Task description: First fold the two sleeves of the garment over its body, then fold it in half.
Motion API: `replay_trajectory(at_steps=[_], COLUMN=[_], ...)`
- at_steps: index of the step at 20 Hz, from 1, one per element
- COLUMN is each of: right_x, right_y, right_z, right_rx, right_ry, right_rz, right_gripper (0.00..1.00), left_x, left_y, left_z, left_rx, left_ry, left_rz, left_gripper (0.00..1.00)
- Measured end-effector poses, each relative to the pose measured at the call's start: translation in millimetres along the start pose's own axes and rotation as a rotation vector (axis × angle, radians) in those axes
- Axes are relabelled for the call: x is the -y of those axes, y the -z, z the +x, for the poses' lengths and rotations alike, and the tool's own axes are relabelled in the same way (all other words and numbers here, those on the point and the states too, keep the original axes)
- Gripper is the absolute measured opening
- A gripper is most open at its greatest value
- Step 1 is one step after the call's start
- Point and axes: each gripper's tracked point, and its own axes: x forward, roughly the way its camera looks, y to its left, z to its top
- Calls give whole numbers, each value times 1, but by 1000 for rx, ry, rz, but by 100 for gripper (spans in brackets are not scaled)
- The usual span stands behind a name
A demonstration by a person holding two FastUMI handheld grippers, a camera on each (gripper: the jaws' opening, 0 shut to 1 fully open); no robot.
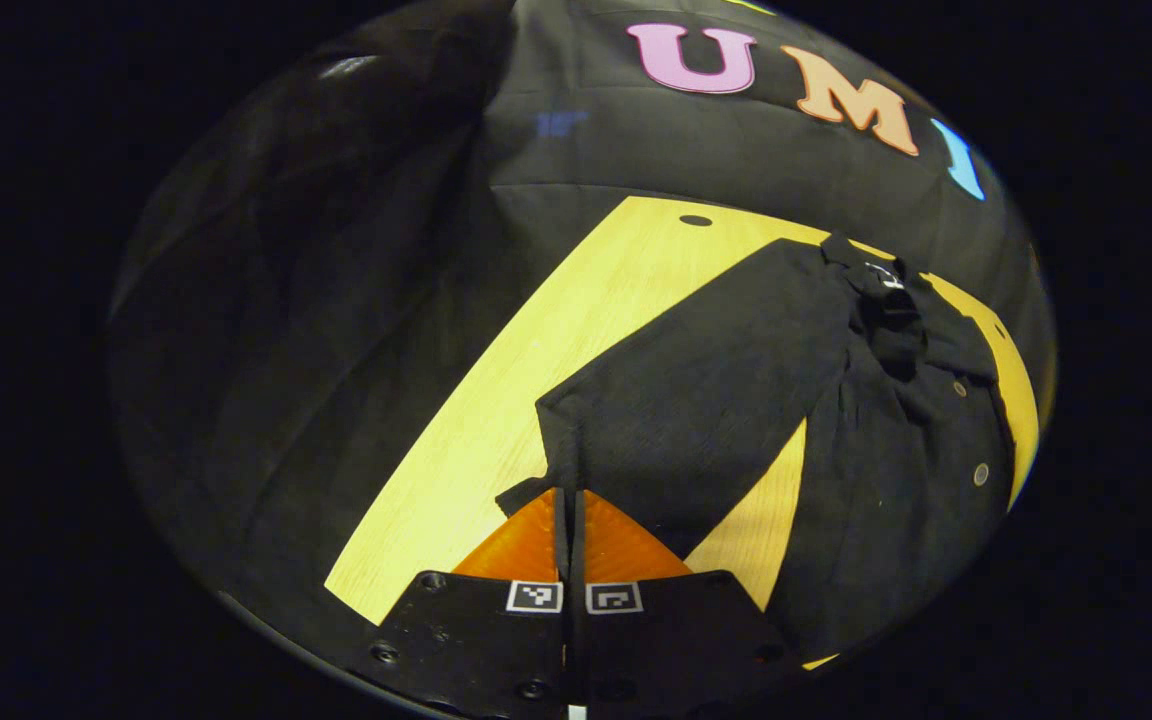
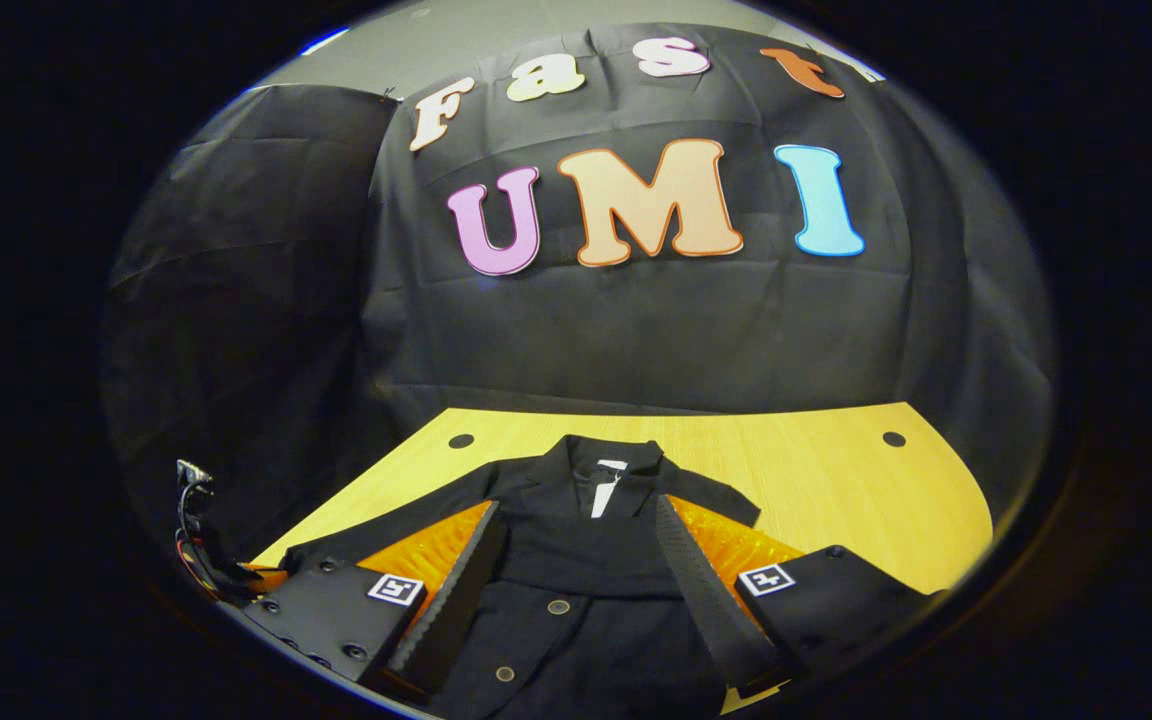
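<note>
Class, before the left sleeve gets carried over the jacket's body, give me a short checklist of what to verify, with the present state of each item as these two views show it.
1. Left gripper closed on the sleeve cuff: ok, fingers together with cloth between them.
2. Sleeve free of snags along its length: ok, it stretches smooth to the shoulder.
3. Right gripper holding nothing: ok, fingers spread wide above the jacket.
4. Jacket body flat on the wooden table: cannot tell, folds bunch near the collar.
5. Right sleeve already folded: cannot tell.
</note>
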Motion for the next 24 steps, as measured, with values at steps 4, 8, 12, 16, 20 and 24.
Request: replay_trajectory(at_steps=[4, 8, 12, 16, 20, 24], right_x=[28, 49, 68, 80, 84, 94], right_y=[-2, -2, 1, 4, 13, 20], right_z=[-21, -39, -55, -64, -70, -81], right_rx=[22, 51, 67, 75, 67, 67], right_ry=[-4, -29, -32, -9, 10, 45], right_rz=[-7, -12, -33, -8, 14, 40], right_gripper=[98, 98, 98, 98, 94, 98], left_x=[0, 19, 39, 68, 101, 147], left_y=[-37, -80, -124, -156, -192, -219], left_z=[-7, -11, -17, -19, -21, -22], left_rx=[59, 149, 260, 296, 352, 390], left_ry=[-41, -52, -69, -17, 46, 123], left_rz=[-32, -42, 53, 69, 103, 158], left_gripper=[0, 0, 0, 0, 0, 0])
